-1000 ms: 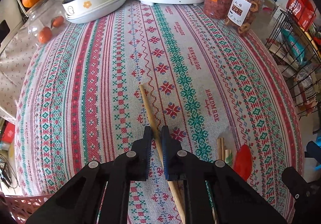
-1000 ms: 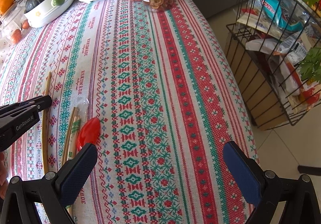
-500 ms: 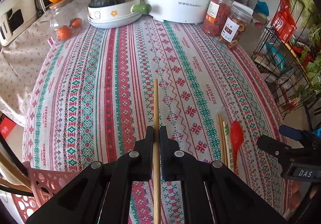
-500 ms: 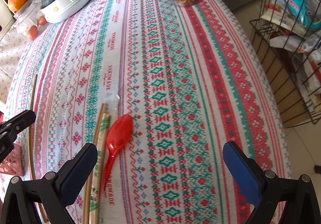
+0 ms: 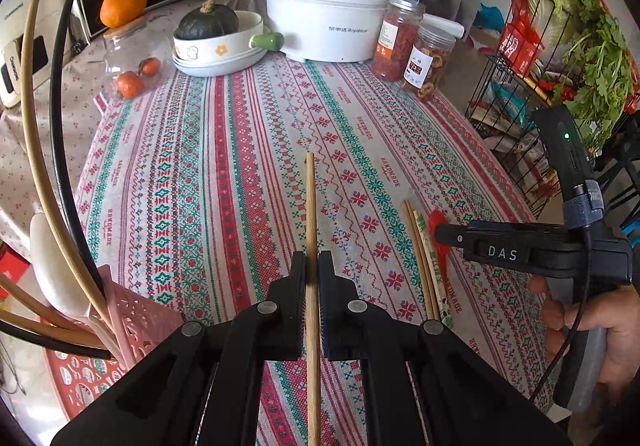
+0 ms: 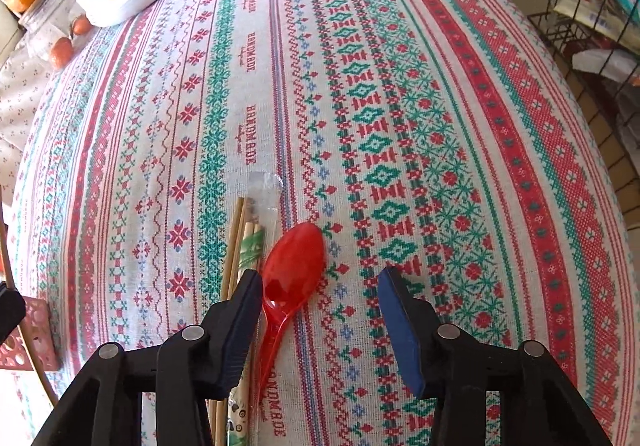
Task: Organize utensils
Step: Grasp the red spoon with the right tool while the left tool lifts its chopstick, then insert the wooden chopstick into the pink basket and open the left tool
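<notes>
My left gripper (image 5: 311, 266) is shut on a long wooden chopstick (image 5: 310, 198) and holds it above the patterned tablecloth (image 5: 240, 174). A pink perforated utensil basket (image 5: 132, 320) at the lower left holds several long utensils. My right gripper (image 6: 320, 282) is open, low over the cloth, its jaws on either side of a red plastic spoon (image 6: 294, 270). The spoon lies close to the left finger. Wooden chopsticks and a wrapped pair (image 6: 244, 242) lie just left of the spoon. The spoon (image 5: 436, 220) and the chopsticks (image 5: 420, 246) also show in the left wrist view.
At the table's far end stand a white pot (image 5: 328, 22), two jars of dried food (image 5: 412, 42), a white dish with a dark squash (image 5: 216, 38) and a glass jar with an orange (image 5: 128, 42). A wire rack with greens (image 5: 560, 66) stands to the right.
My left gripper has risen higher with the chopstick, bringing the pink basket into view. My right gripper has moved down and left, has partly closed, and now has the red spoon between its jaws.
</notes>
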Available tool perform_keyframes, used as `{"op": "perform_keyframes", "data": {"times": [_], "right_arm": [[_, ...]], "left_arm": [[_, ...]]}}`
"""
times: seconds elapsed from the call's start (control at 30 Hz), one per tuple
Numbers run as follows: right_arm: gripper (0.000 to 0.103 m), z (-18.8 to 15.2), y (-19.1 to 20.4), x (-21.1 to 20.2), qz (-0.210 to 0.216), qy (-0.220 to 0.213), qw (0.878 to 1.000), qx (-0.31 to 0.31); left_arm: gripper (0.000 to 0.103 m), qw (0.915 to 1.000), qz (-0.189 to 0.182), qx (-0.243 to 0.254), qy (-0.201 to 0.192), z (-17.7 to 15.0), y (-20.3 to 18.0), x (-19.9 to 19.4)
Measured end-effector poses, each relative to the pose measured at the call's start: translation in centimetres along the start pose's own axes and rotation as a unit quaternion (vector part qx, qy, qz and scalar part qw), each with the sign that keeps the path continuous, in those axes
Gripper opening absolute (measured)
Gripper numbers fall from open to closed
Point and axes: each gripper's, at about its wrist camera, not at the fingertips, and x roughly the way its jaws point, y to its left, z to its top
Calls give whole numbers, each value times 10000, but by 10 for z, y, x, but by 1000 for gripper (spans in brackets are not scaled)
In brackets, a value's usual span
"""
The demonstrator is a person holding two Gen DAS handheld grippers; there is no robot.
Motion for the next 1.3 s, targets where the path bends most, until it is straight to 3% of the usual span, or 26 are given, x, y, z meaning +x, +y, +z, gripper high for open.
{"op": "perform_keyframes", "data": {"times": [0.13, 0.23, 0.27, 0.3, 0.5, 0.77, 1.07, 1.3], "right_arm": [[39, -4, 18, 3, -240, -8, 9988, -427], [20, -6, 29, 5, -264, 20, 9977, -629], [7, -7, 31, 6, -319, 30, 9972, -681], [5, -7, 31, 7, -328, 35, 9970, -702], [3, -10, 21, 1, -74, 3, 9985, -538], [3, -12, 12, -45, 267, -714, 9966, -313], [3, -17, 14, -103, 594, -1602, 9850, -240], [3, -30, 23, -148, 818, -2229, 9710, -297]], "left_arm": [[6, 10000, 4, 15, -41, 0, 3, -3], [6, 10000, 6, -22, -57, 0, 6, -4], [6, 10000, 8, -36, -65, -1, 7, -5], [6, 10000, 6, -47, -73, -1, 8, -6], [6, 9998, -8, -84, -154, -2, 12, -12], [6, 9990, -94, -183, -395, -2, 14, -31], [6, 9948, -169, -117, -999, -5, 8, -76], [6, 9852, -265, -94, -1689, -14, 6, -124]]}}
